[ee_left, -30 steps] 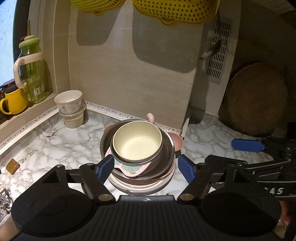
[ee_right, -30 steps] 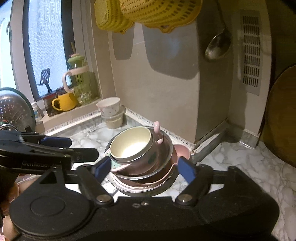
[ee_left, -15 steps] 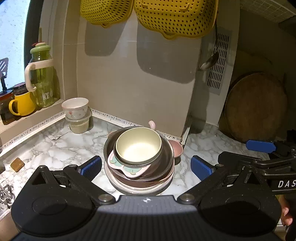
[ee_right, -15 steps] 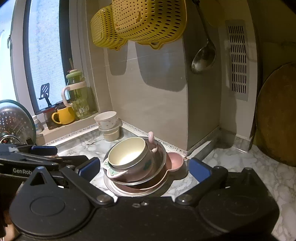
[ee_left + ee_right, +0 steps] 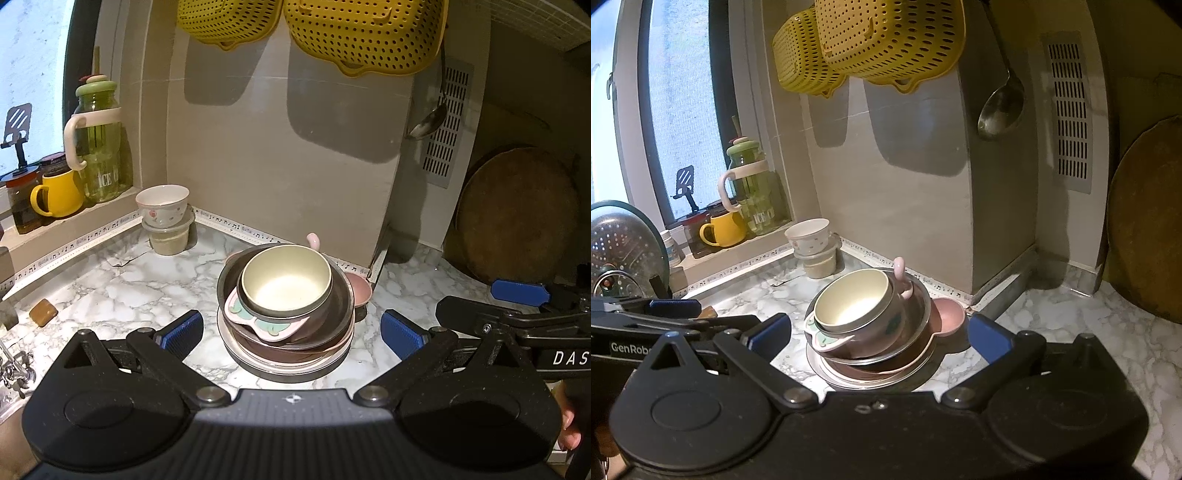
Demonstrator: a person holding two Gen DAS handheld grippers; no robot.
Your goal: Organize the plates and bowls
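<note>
A stack of dishes (image 5: 286, 332) stands on the marble counter: a cream-lined bowl (image 5: 286, 286) on top, a pink plate with green patches (image 5: 258, 326) under it, then a dark brown bowl (image 5: 338, 314) and plates below. A small pink bowl (image 5: 360, 290) sits behind it. The stack also shows in the right wrist view (image 5: 868, 332). My left gripper (image 5: 291, 332) is open and empty, just in front of the stack. My right gripper (image 5: 877, 332) is open and empty, likewise in front of it; it shows at the right in the left wrist view (image 5: 519, 290).
A white floral bowl on a tub (image 5: 164, 218) stands in the back corner. A yellow mug (image 5: 59, 192) and a green jug (image 5: 98, 147) stand on the sill. Yellow baskets (image 5: 354, 33) and a ladle (image 5: 430, 114) hang on the wall. A round board (image 5: 517, 214) leans at right.
Both grippers have drawn back and up from the stack and their jaws have opened wider. The stack stays put.
</note>
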